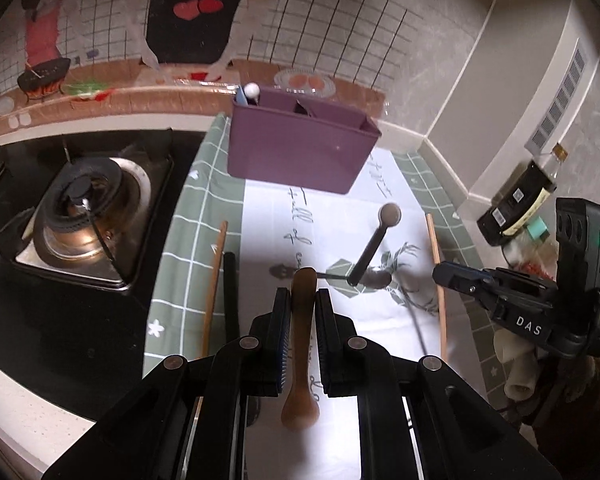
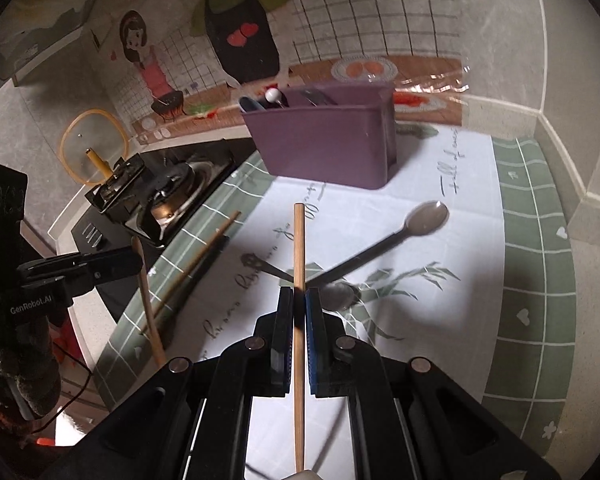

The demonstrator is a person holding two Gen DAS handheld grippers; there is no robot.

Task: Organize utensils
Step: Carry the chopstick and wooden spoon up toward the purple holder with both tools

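Left wrist view, left to right. Gas stove burner (image 1: 84, 216) at middle left, black cooktop around it. Just right of it, on the green grid edge of the placemat (image 1: 188, 240), a wooden chopstick (image 1: 214, 284) lies lengthwise with a black chopstick (image 1: 231, 296) right beside it. Bottom centre: left gripper (image 1: 303, 308), pads clamped on a brown wooden spoon (image 1: 302, 344), handle end poking out past the tips, bowl end toward the camera at bottom centre. Upper centre: purple utensil caddy (image 1: 300, 148) standing on the mat's far end, a white-ball-topped utensil (image 1: 252, 90) in its left compartment. Right of centre: black-handled spoon (image 1: 374, 244) on the white part of the mat, bowl end toward the caddy, lying crossed with a metal spoon (image 1: 376, 278). Far right: dark bottle (image 1: 516, 208) in the counter corner; the right gripper's body shows below it.

Right wrist view, left to right. The other gripper at left edge holds the wooden spoon handle (image 2: 150, 304), raised off the mat. Wooden and black chopsticks (image 2: 196, 268) on the mat's green border, left of centre. Bottom centre: right gripper (image 2: 299, 308) closed tight on a wooden chopstick (image 2: 299, 248), stick running straight up the frame, tip pointing toward the caddy (image 2: 332, 140) at upper centre. Black-handled spoon (image 2: 400, 236) on the mat, right of centre.
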